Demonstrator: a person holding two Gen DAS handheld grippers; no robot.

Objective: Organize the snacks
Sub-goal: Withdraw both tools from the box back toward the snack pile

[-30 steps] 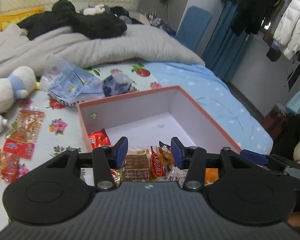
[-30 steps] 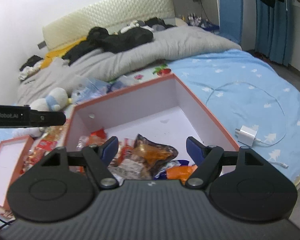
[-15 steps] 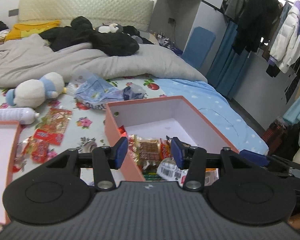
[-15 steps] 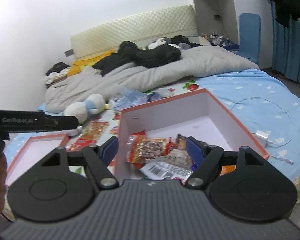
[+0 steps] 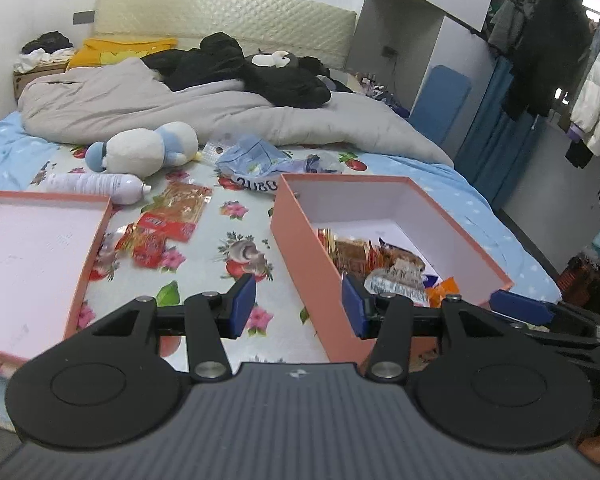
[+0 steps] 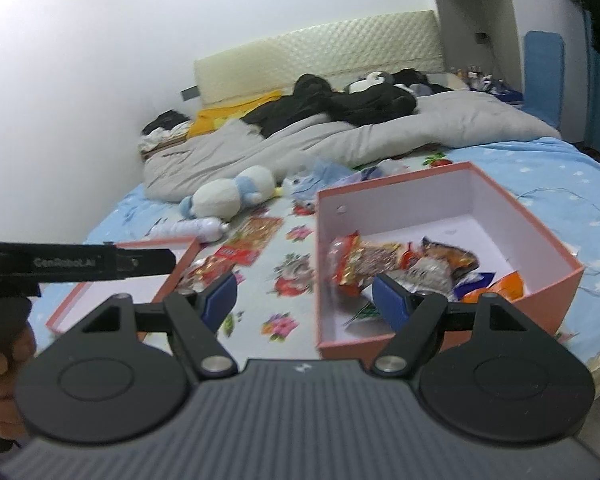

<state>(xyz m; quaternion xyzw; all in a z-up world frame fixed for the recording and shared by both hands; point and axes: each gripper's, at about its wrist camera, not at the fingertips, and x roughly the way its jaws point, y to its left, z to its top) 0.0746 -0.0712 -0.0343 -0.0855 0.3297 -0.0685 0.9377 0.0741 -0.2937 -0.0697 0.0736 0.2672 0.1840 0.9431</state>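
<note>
The left gripper (image 5: 298, 304) has its blue-padded jaws spread wide with nothing between them; the right gripper (image 6: 304, 300) is likewise wide apart and empty. At 1 o'clock of the left gripper stands a rigid salmon-pink cardboard box (image 5: 300, 248), rectangular with a white inside, and crinkly foil snack packets (image 5: 384, 264) are heaped in its near end. At 10 o'clock lies the matching shallow box lid (image 5: 88, 256), open side up. Between the two, at 11 o'clock, glossy red and orange loose packets (image 5: 168, 224) lie flat on the floral sheet (image 5: 260, 320). Beyond them rest a smooth white bottle (image 5: 96, 186), a soft plush penguin (image 5: 148, 150) and a crumpled clear bag (image 5: 256, 160) printed with digits I cannot read surely. The left gripper's side reads "GenRobot.AI" in the right wrist view. A rumpled grey duvet (image 5: 180, 108) and quilted cream headboard (image 5: 224, 20) sit at 12 o'clock
</note>
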